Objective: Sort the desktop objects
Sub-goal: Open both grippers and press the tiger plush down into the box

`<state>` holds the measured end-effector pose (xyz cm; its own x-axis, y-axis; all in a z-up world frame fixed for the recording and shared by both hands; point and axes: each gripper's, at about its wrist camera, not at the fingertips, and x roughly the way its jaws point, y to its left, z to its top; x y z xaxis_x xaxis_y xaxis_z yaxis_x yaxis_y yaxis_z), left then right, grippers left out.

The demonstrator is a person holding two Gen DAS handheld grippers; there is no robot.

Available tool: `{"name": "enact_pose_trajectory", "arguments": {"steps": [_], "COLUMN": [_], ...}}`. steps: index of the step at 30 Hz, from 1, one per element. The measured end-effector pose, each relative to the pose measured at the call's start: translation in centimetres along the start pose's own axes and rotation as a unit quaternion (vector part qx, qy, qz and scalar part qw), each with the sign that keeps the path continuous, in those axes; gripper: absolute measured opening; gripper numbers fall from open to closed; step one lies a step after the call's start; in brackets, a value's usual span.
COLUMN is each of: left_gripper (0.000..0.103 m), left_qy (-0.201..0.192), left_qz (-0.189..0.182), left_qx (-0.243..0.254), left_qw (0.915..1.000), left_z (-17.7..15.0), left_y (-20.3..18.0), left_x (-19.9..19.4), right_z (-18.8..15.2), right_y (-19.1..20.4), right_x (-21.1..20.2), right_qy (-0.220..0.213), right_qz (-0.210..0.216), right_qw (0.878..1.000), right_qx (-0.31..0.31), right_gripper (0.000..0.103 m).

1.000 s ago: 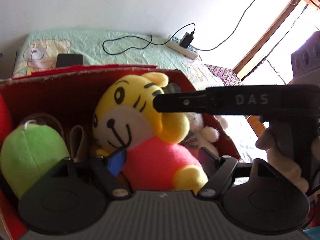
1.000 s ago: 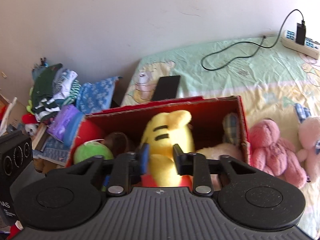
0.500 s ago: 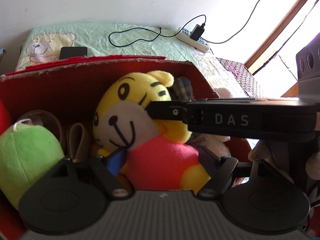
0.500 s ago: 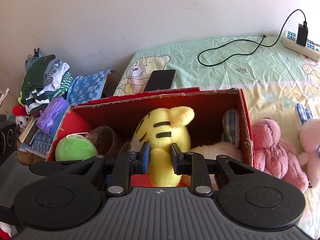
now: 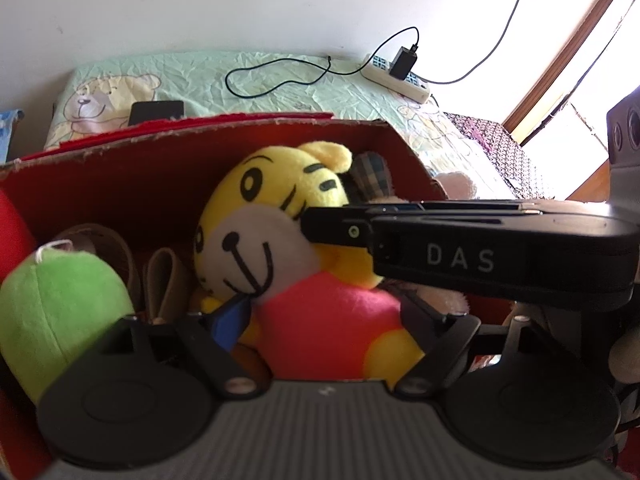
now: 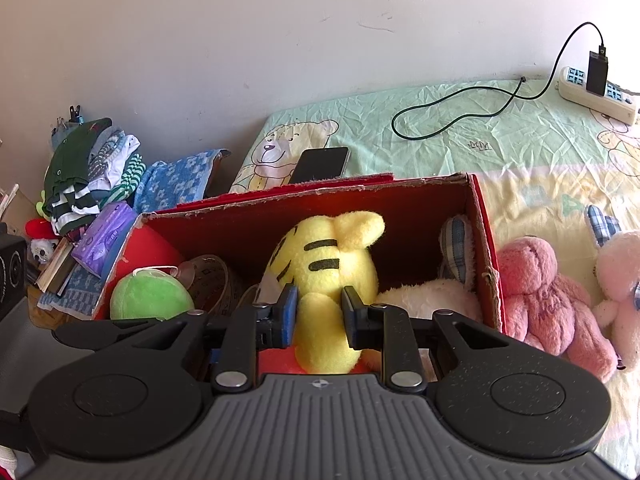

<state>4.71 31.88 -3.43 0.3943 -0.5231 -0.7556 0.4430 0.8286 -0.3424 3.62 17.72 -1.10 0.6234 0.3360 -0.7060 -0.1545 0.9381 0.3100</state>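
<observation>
A yellow tiger plush [image 5: 280,236] with a red body sits upright in a red cardboard box [image 5: 120,176]. My left gripper [image 5: 320,312] is open, its fingers either side of the plush's red body. My right gripper [image 6: 318,316] is shut on the plush's yellow arm [image 6: 320,332] and crosses the left wrist view [image 5: 460,248] at the tiger's cheek. A green plush [image 6: 150,296] and a white plush [image 6: 428,296] also lie in the box [image 6: 484,240].
A dark pink bear [image 6: 548,292] and a pale pink plush [image 6: 618,276] lie on the bed right of the box. A phone [image 6: 320,164], a cable and a power strip [image 6: 596,92] lie behind it. Folded clothes [image 6: 92,168] are stacked at left.
Both grippers have moved closer to the box and lower with the tiger plush. The right gripper's fingers stay closed on the yellow arm.
</observation>
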Motion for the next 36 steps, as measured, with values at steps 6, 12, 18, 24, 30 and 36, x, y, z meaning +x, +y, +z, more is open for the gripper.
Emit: {"name": "enact_pose_trajectory", "arguments": {"steps": [6, 12, 18, 24, 30, 36], "left_gripper": [0.085, 0.086, 0.094, 0.094, 0.094, 0.094], "left_qy": [0.001, 0.000, 0.004, -0.001, -0.012, -0.027], "left_qz": [0.010, 0.020, 0.026, 0.036, 0.047, 0.073], "left_qx": [0.001, 0.007, 0.001, 0.014, 0.014, 0.026], "left_qw": [1.0000, 0.9998, 0.9996, 0.9993, 0.9987, 0.9966], "left_z": [-0.2, -0.3, -0.4, -0.5, -0.3, -0.4], "left_y": [-0.2, -0.8, -1.0, -1.7, -2.4, -3.4], "left_x": [0.0, -0.1, 0.0, -0.2, -1.1, -2.4], "right_z": [-0.3, -0.6, -0.8, -1.2, -1.4, -1.6], "right_y": [0.0, 0.0, -0.5, -0.5, -1.0, -0.8], "right_x": [-0.1, -0.3, -0.9, -1.3, -2.2, -3.9], "right_qy": [-0.006, -0.009, -0.015, -0.018, -0.027, -0.044], "right_qz": [-0.001, 0.001, 0.010, 0.005, 0.019, 0.027], "right_qw": [1.000, 1.000, 1.000, 1.000, 0.999, 0.998], "right_qx": [-0.006, -0.009, 0.006, 0.003, 0.028, 0.036], "right_gripper": [0.025, 0.026, 0.027, 0.027, 0.027, 0.031]}}
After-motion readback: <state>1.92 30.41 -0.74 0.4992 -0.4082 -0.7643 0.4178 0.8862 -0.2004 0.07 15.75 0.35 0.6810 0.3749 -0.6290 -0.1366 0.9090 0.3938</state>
